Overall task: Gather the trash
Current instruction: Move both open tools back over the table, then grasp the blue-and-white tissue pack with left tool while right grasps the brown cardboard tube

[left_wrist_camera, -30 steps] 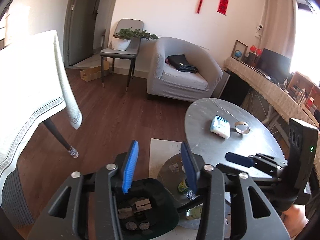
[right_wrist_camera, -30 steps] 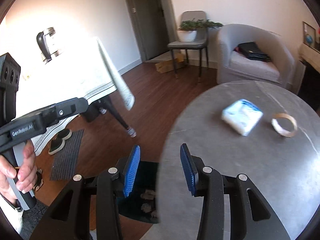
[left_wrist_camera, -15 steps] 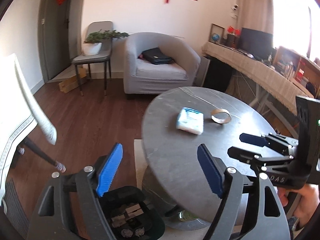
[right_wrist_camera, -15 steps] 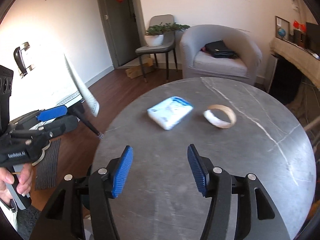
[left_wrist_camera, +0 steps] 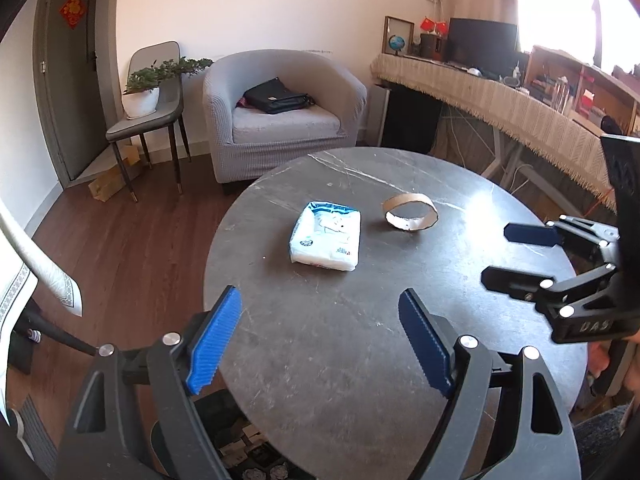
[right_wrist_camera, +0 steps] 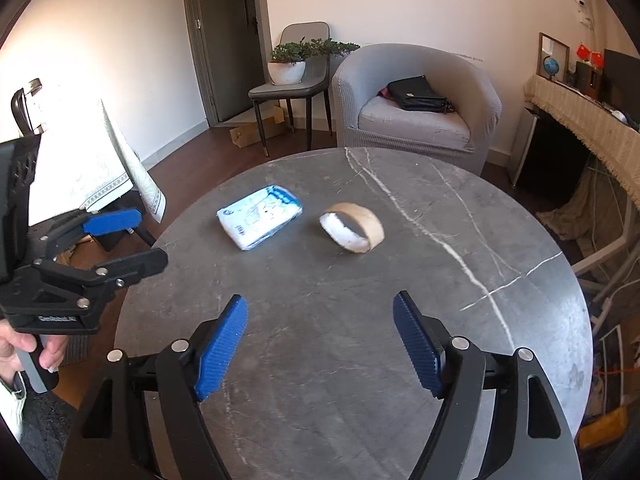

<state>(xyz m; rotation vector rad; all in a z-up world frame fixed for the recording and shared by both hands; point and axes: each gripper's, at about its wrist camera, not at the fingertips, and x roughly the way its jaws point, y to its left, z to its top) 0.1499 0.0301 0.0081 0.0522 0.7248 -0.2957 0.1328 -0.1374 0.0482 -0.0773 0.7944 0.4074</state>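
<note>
A white and blue tissue pack (left_wrist_camera: 326, 236) (right_wrist_camera: 260, 216) lies flat near the middle of the round grey stone table (left_wrist_camera: 360, 340) (right_wrist_camera: 320, 280). Right of it a cardboard tape ring (left_wrist_camera: 410, 212) (right_wrist_camera: 352, 227) rests on the tabletop. My left gripper (left_wrist_camera: 320, 328) (right_wrist_camera: 124, 240) hovers over the table's near left part, short of the pack, its jaws opening with nothing between them. Over the near right part my right gripper (right_wrist_camera: 320, 332) (left_wrist_camera: 508, 254) is also opening and holds nothing. A dark bin (left_wrist_camera: 240, 452) with scraps inside sits on the floor under the table's near edge.
A grey armchair (left_wrist_camera: 280, 116) (right_wrist_camera: 416, 104) with a black bag stands behind the table. Left of it is a chair (left_wrist_camera: 144, 120) bearing a potted plant. A cloth-covered table (right_wrist_camera: 80, 160) is at the left, a fringed desk (left_wrist_camera: 500, 100) with a monitor at the right. A hand (right_wrist_camera: 28, 352) grips the left handle.
Both grippers swung from the floor bin up over the tabletop, so the pack and ring now lie ahead. Both pairs of jaws widened markedly.
</note>
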